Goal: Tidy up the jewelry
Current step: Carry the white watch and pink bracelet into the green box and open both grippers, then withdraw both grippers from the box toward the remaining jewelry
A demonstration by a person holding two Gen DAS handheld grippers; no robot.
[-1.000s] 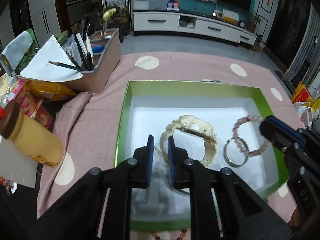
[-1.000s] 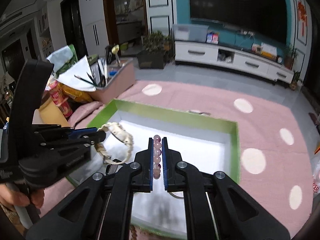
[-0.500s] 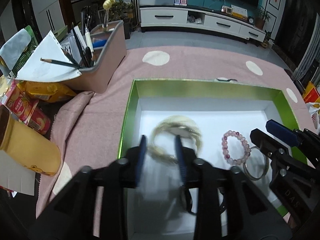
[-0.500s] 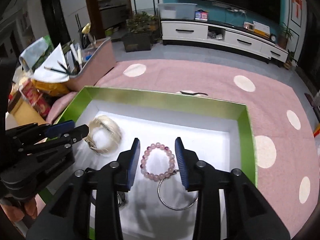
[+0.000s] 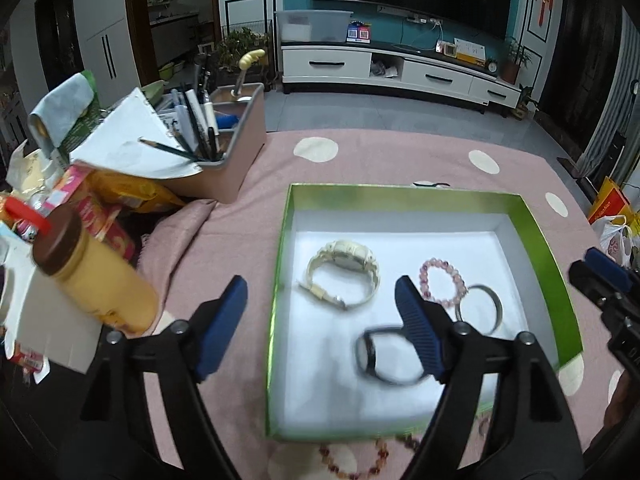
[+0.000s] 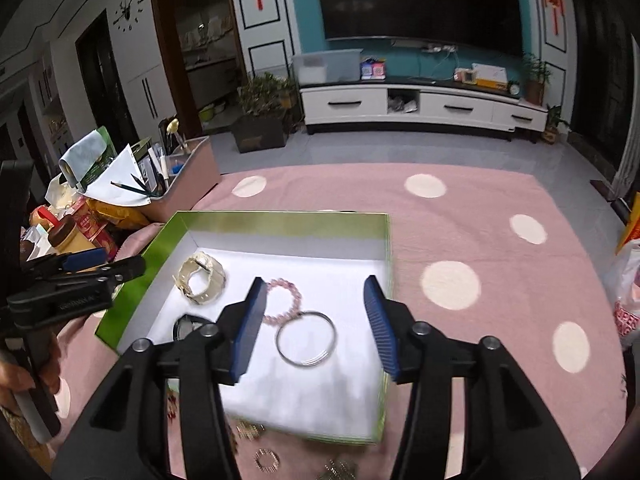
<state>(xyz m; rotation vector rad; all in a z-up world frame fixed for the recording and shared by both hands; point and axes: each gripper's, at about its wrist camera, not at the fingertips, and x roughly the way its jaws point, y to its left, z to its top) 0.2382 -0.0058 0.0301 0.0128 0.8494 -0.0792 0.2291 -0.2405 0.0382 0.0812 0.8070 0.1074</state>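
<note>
Green-walled box [image 5: 536, 232] on the pink spotted cloth [image 6: 472, 216], taken as landmark. Inside it, on the white floor: cream watch [image 5: 344, 270] toward the left wall, pink bead bracelet [image 5: 443, 282] beside it at centre, silver bangle [image 6: 306, 338] touching the bracelet, black watch [image 5: 386, 356] nearest the front wall. Left gripper [image 5: 320, 320] and right gripper [image 6: 316, 326] hover above the box, jaws opening, nothing pinched between them. Loose bead strand [image 5: 356, 462] lies outside the front wall.
</note>
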